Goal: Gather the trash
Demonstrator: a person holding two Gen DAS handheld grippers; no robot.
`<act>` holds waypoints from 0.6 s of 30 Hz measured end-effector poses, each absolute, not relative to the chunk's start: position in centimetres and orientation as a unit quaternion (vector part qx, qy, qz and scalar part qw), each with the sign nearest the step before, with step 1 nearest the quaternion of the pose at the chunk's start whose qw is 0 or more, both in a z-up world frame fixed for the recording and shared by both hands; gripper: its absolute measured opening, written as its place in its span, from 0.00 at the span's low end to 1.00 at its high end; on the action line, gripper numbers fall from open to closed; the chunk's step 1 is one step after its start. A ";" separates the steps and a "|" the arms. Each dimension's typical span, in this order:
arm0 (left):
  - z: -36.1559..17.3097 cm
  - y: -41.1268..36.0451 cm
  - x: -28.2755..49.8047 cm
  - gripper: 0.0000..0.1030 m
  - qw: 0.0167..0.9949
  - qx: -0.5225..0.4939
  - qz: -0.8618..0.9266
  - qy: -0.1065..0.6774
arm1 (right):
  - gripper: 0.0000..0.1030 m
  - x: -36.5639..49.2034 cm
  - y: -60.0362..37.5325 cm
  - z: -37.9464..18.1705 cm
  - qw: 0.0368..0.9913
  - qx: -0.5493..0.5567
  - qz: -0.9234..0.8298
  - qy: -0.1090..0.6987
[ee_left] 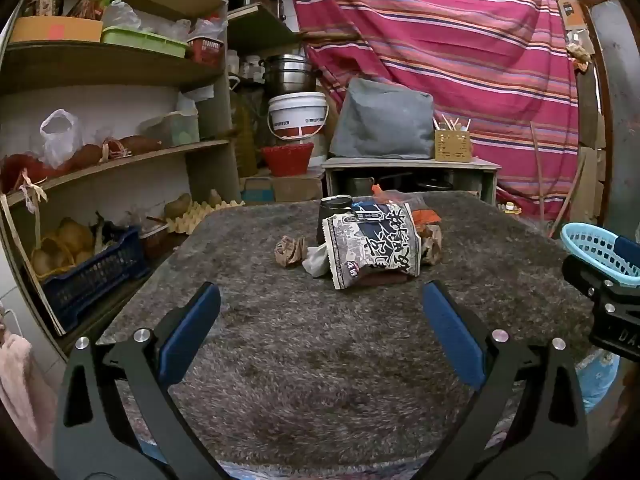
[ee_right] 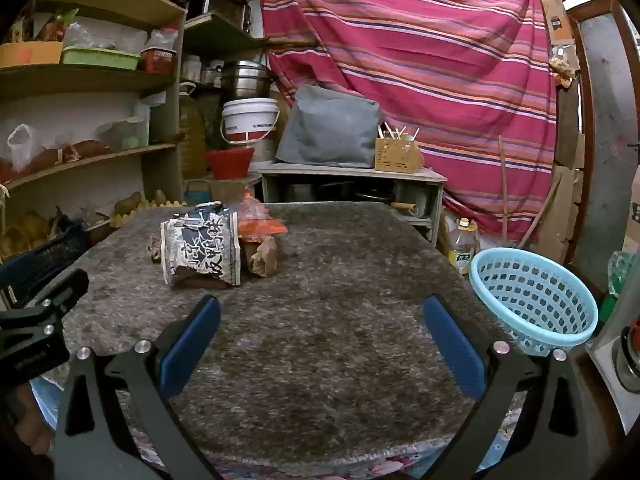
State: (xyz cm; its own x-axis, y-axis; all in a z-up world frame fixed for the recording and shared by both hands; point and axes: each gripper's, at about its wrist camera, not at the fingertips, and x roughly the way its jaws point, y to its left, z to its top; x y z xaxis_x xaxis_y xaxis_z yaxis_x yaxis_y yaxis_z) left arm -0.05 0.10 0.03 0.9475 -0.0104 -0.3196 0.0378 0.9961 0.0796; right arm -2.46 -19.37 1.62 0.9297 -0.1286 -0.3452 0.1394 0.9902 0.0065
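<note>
A heap of trash lies on the grey shaggy table (ee_left: 304, 360) (ee_right: 340, 380). Its largest piece is a crushed printed noodle cup (ee_left: 372, 240) (ee_right: 202, 244) on its side. A crumpled brown paper ball (ee_left: 290, 251) lies at its left, an orange wrapper (ee_right: 256, 220) and a crumpled brown bag (ee_right: 264, 258) at its right, a dark cup (ee_left: 335, 212) behind. My left gripper (ee_left: 320, 308) stands open well short of the heap, nothing between its blue pads. My right gripper (ee_right: 320, 320) is open too, empty, with the heap ahead to its left. A light blue basket (ee_right: 532, 300) (ee_left: 596, 252) sits at the table's right edge.
Wooden shelves (ee_left: 120, 64) full of bags, boxes and a blue crate (ee_left: 92, 276) run along the left. Behind the table are a low cabinet (ee_left: 408, 176), a white bucket (ee_left: 298, 116) and a striped red curtain (ee_left: 460, 52). An oil bottle (ee_right: 464, 248) stands beside the basket.
</note>
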 end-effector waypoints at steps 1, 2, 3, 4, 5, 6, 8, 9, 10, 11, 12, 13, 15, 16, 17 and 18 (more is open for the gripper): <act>0.0 0.1 0.0 0.95 0.986 0.041 -0.012 0.163 | 0.97 -2.5 -19.3 1.6 0.982 0.011 -0.069 0.174; 0.1 0.1 -0.1 0.95 0.986 0.042 -0.012 0.162 | 0.97 -2.5 -19.3 1.6 0.982 0.011 -0.069 0.176; 0.1 0.1 -0.1 0.95 0.986 0.043 -0.012 0.161 | 0.97 -2.5 -19.3 1.7 0.982 0.010 -0.069 0.176; 0.1 0.1 -0.2 0.95 0.986 0.044 -0.012 0.160 | 0.97 -2.5 -19.3 1.7 0.982 0.011 -0.069 0.176; 0.1 0.1 -0.2 0.95 0.986 0.045 -0.012 0.159 | 0.97 -2.5 -19.3 1.7 0.982 0.011 -0.069 0.176; 0.1 0.1 -0.3 0.95 0.986 0.046 -0.012 0.159 | 0.97 -2.5 -19.3 1.7 0.982 0.011 -0.070 0.175; 0.0 0.2 -0.3 0.95 0.986 0.045 -0.012 0.159 | 0.97 -2.4 -19.4 1.7 0.982 0.012 -0.069 0.175; 0.0 0.2 -0.3 0.95 0.986 0.046 -0.012 0.159 | 0.97 -2.4 -19.4 1.7 0.982 0.012 -0.069 0.175; 0.1 0.2 -0.4 0.95 0.986 0.046 -0.012 0.158 | 0.97 -2.5 -19.3 1.7 0.982 0.011 -0.070 0.174; 0.1 0.3 -0.5 0.95 0.986 0.047 -0.012 0.158 | 0.97 -2.5 -19.2 1.7 0.982 0.011 -0.070 0.174; 0.1 0.3 -0.5 0.95 0.986 0.047 -0.012 0.158 | 0.97 -2.4 -19.1 1.7 0.982 0.011 -0.071 0.174; 0.1 0.3 -0.6 0.95 0.986 0.047 -0.012 0.158 | 0.97 -2.4 -19.0 1.7 0.982 0.011 -0.071 0.173; 0.0 0.2 -0.2 0.95 0.986 0.046 -0.013 0.161 | 0.97 -2.6 -19.1 2.0 0.982 0.011 -0.071 0.174; 0.0 0.2 -0.2 0.95 0.986 0.047 -0.012 0.161 | 0.97 -2.6 -19.1 2.0 0.982 0.011 -0.071 0.175; 0.0 0.1 -0.3 0.95 0.986 0.047 -0.012 0.161 | 0.97 -2.1 -19.4 1.5 0.982 0.011 -0.071 0.176; 0.0 0.2 -0.2 0.95 0.986 0.045 -0.013 0.161 | 0.97 -2.2 -19.6 1.6 0.982 0.012 -0.072 0.176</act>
